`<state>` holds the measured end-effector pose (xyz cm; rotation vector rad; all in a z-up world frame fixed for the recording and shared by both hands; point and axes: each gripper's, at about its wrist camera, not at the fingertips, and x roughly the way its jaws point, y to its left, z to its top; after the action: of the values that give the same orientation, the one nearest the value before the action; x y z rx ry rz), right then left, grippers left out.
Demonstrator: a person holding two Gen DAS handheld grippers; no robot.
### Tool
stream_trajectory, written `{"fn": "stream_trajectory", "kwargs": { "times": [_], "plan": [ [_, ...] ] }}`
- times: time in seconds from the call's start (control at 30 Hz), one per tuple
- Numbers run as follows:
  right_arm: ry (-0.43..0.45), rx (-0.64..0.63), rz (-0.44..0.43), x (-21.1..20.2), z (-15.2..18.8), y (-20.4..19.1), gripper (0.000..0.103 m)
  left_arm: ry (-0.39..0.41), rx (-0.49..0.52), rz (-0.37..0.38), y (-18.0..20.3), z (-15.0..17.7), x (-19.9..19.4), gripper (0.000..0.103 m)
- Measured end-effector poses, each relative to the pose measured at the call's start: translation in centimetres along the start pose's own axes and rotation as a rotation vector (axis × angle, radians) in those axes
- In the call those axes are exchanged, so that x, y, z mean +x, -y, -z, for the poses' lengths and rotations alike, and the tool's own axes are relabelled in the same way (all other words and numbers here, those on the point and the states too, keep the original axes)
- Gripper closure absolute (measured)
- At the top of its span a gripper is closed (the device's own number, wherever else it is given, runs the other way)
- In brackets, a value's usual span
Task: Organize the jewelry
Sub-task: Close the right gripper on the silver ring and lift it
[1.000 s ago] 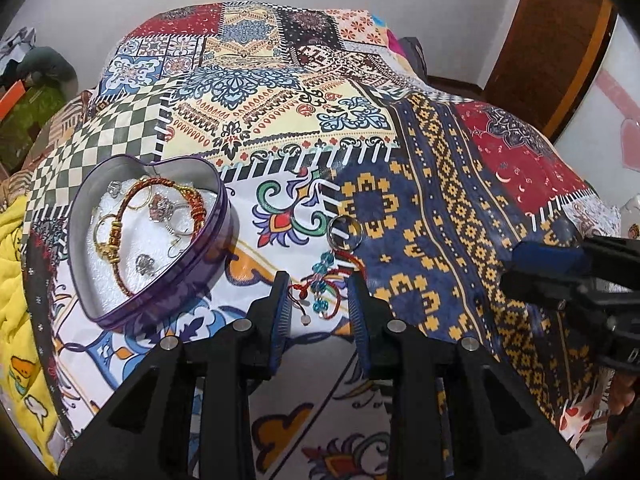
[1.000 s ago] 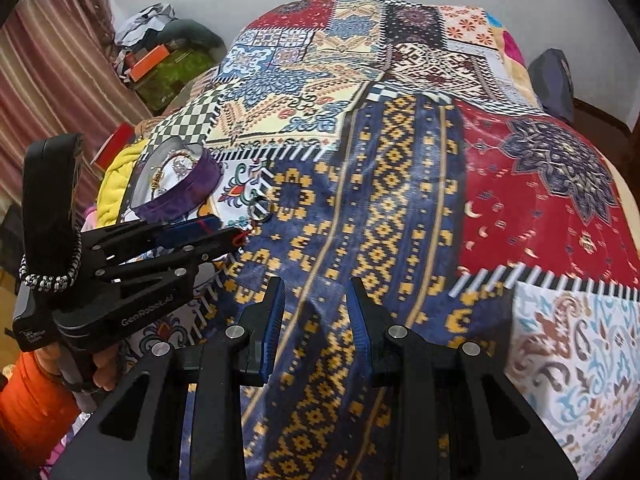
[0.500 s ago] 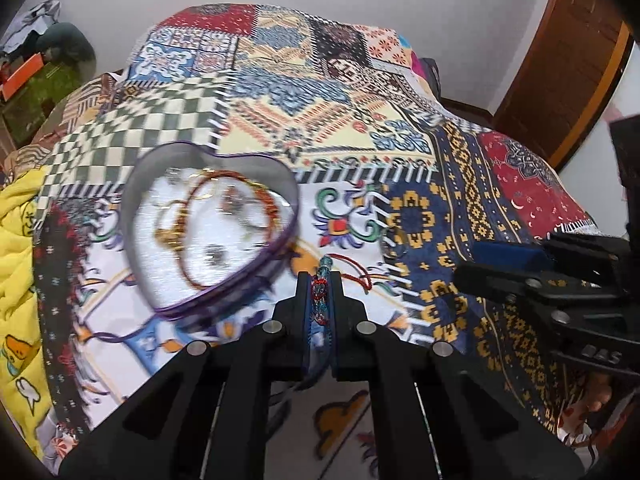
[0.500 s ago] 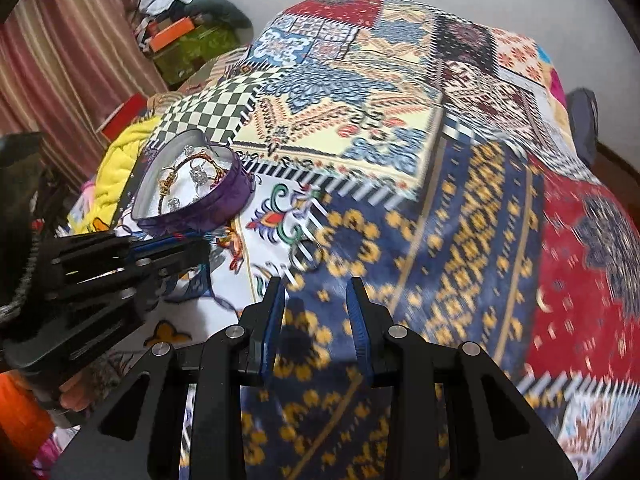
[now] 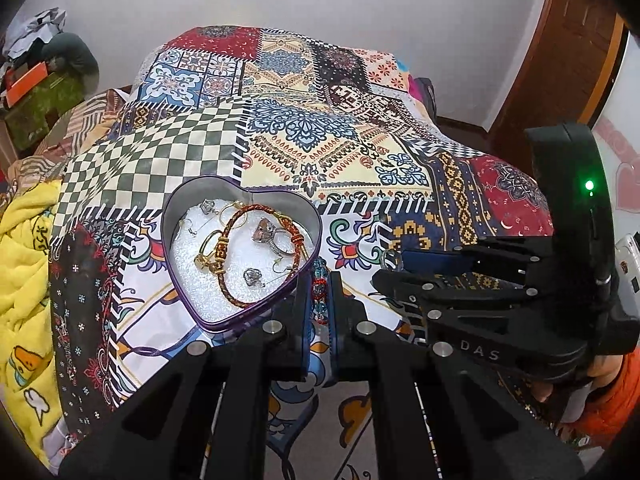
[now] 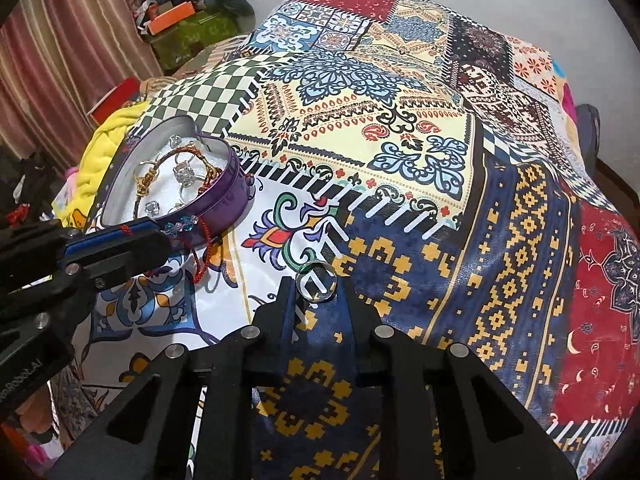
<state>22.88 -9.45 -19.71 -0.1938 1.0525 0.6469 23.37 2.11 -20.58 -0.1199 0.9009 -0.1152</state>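
Between right gripper fingertips (closing): ring.

The beaded bracelet is mostly hidden between the left gripper's pressed pads; only 1 narrow strip of beads shows. The ring sits between the right gripper's closing jaws, and contact cannot be told. The person's hand is cut off at the right edge. The small pieces in the heart-shaped tin are too small to identify.
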Motion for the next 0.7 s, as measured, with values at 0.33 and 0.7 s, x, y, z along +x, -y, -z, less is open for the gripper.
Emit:
{"fn": "stream_trajectory", "kwargs": {
  "times": [0.33,0.7],
  "plan": [
    [0.028,0.001,-0.006,-2.3,0.1,-0.7,0.084,0.041,0.007,0.003,0.4,-0.6,-2.3,0.098],
    [0.168,-0.027,-0.011,-7.6,-1.6,-2.3,0.084,0.157,-0.012,-0.018,-0.3,-2.2,-7.7,0.097]
  ]
}}
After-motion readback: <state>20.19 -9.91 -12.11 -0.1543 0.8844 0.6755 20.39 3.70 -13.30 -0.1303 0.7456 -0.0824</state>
